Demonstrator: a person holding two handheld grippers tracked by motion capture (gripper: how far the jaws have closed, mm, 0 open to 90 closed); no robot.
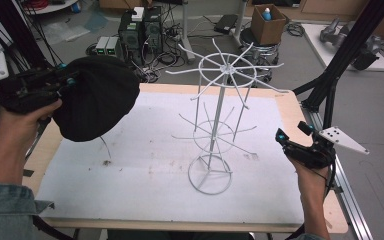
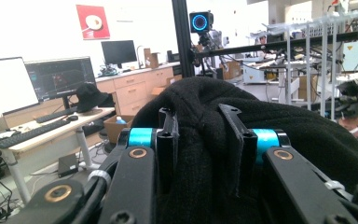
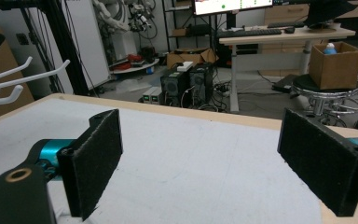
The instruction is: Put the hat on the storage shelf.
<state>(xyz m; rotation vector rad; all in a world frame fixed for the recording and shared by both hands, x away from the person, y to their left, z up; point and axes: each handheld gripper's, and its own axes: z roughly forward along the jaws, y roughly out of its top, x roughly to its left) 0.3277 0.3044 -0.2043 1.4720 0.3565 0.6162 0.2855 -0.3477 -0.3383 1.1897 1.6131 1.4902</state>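
Note:
My left gripper [image 1: 72,80] holds a black knit hat [image 1: 97,97] in the air over the table's left side, its jaws shut on the fabric. Seen from the left gripper view, the hat [image 2: 214,154] bulges up between the two jaws of that gripper [image 2: 200,116] and hides what lies beyond. A white wire rack [image 1: 220,120] with spoke arms at two levels stands upright at the table's centre, to the right of the hat. My right gripper [image 1: 291,135] rests low at the table's right edge, and its pads [image 3: 95,154] stand wide open with nothing between them.
A white mat [image 1: 145,165] covers the wooden table [image 1: 290,107]. Small dark crumbs lie on the mat left of the rack's base ring [image 1: 210,175]. Behind the table are computer towers [image 1: 142,30], a cardboard box [image 1: 267,22] on a stool and black frame legs [image 1: 337,65].

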